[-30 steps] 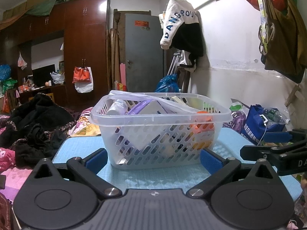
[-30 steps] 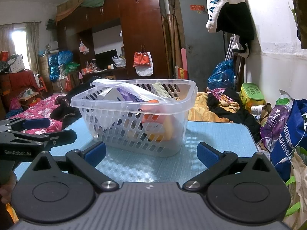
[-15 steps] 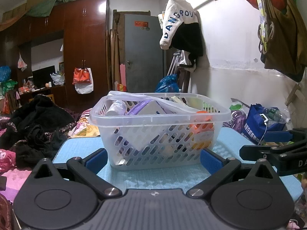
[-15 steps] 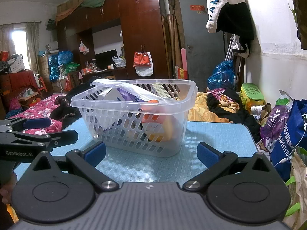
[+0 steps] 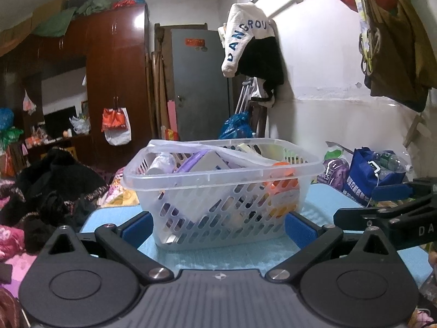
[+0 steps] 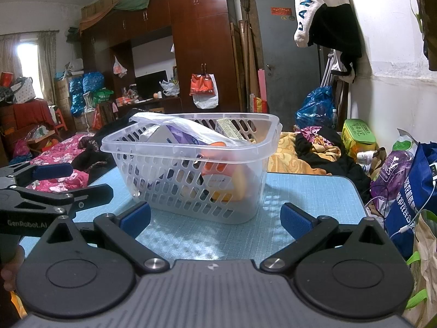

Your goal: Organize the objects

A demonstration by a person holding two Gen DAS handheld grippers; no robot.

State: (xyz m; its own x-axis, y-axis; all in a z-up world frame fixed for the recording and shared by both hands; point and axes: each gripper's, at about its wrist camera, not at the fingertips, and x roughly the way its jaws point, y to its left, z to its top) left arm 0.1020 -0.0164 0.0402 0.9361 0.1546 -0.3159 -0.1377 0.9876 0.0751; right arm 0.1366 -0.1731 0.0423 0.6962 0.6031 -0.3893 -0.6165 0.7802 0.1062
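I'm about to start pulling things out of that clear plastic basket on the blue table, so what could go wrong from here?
The clear slotted plastic basket looks light; tugging the thin plastic bag draped over its contents could drag or tip it.

The orange bottle sits low behind the wall, so a finger may snag a slot.

The open left gripper and right gripper are close together and could collide.

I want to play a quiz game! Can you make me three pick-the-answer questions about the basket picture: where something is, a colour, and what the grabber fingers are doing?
1. Where is the basket?
A. on the blue table
B. on the floor
C. on the bed

2. What colour are the pads on the fingers?
A. red
B. blue
C. yellow

3. How is the right gripper?
A. shut on the basket
B. holding a bottle
C. open, holding nothing

Answers: 1 A, it stands on the blue table. 2 B, both pads are blue. 3 C, its fingers are spread apart with only table between them.
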